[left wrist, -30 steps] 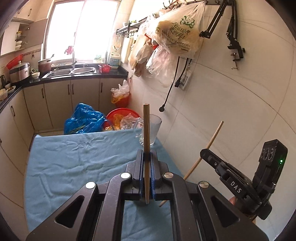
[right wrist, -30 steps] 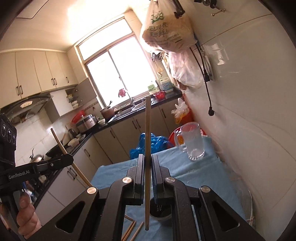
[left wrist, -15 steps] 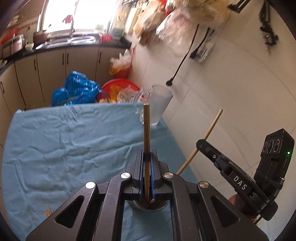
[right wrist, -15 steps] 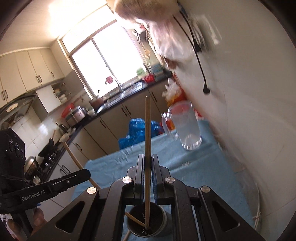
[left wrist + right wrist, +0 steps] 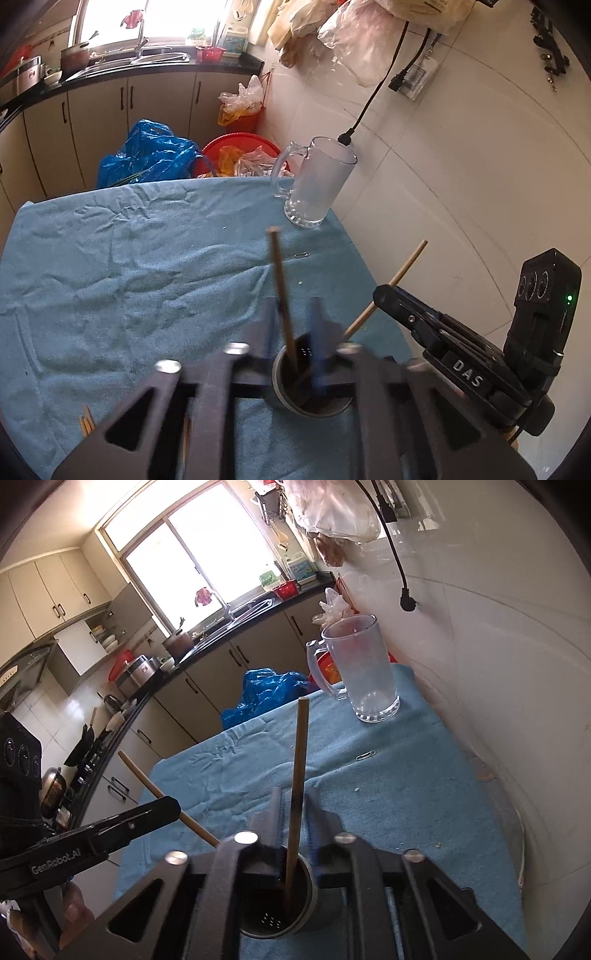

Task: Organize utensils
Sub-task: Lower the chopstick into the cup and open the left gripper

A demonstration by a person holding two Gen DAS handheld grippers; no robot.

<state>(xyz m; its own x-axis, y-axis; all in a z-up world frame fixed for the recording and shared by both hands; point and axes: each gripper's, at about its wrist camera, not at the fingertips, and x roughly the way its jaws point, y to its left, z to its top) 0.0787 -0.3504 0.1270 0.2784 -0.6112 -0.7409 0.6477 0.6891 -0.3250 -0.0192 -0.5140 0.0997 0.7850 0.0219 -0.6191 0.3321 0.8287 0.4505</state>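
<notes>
Both grippers hang over a metal cup (image 5: 312,384) standing on the blue cloth (image 5: 129,266) near its front right edge. The left gripper (image 5: 293,321) has its jaws apart; a dark chopstick (image 5: 282,295) stands loose between them, lower end down in the cup, leaning slightly left. The right gripper (image 5: 293,805) is likewise spread – its own chopstick (image 5: 297,775) rises free through the gap, foot inside the cup, touching neither finger as far as the blur lets one tell.

From the left view the right gripper sits just beside the cup on the right, and a pale chopstick (image 5: 388,288) slants up past its nose.

A glass mug (image 5: 317,181) stands at the far right corner of the cloth, by the tiled wall (image 5: 461,166). A paperclip (image 5: 365,755) lies on the cloth between mug and cup. More chopsticks (image 5: 85,424) lie at the near left edge – only their tips show.
</notes>
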